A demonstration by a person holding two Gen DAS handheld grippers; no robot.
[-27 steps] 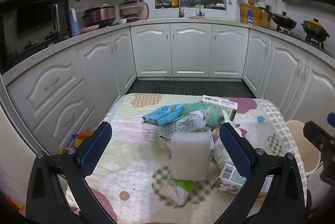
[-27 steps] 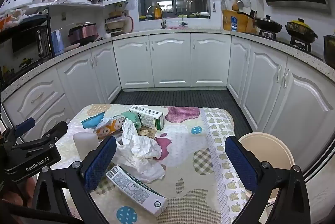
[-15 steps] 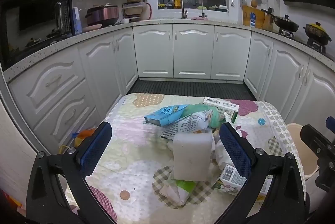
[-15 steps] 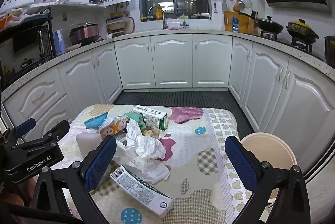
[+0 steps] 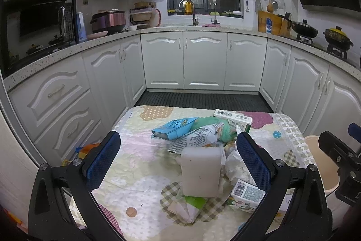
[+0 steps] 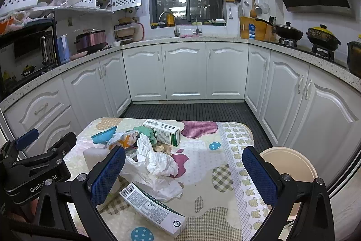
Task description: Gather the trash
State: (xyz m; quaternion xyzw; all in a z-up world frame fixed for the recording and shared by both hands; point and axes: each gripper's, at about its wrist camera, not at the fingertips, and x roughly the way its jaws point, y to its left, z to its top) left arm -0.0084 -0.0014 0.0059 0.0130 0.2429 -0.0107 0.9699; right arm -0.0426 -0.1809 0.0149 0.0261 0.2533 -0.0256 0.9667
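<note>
Moved: your views have barely shifted; nothing on the table [image 6: 203, 214] changed.
Left tool [image 5: 178, 164]: spread wide, empty, above the white block [image 5: 200, 171].
Right tool [image 6: 183, 175]: spread wide, empty, over crumpled paper [image 6: 155, 164].
Trash: piled mid-table; bin [image 6: 291, 162] at its right.

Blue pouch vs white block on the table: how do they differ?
The blue pouch is a flat, creased, printed packet; the white block is plain, thick and boxy. The pouch lies at the far side of the pile, the block at its near side, standing above the scraps around it. The pouch is blue, the block white. Both rest on the patterned table, untouched by either claw.
</note>
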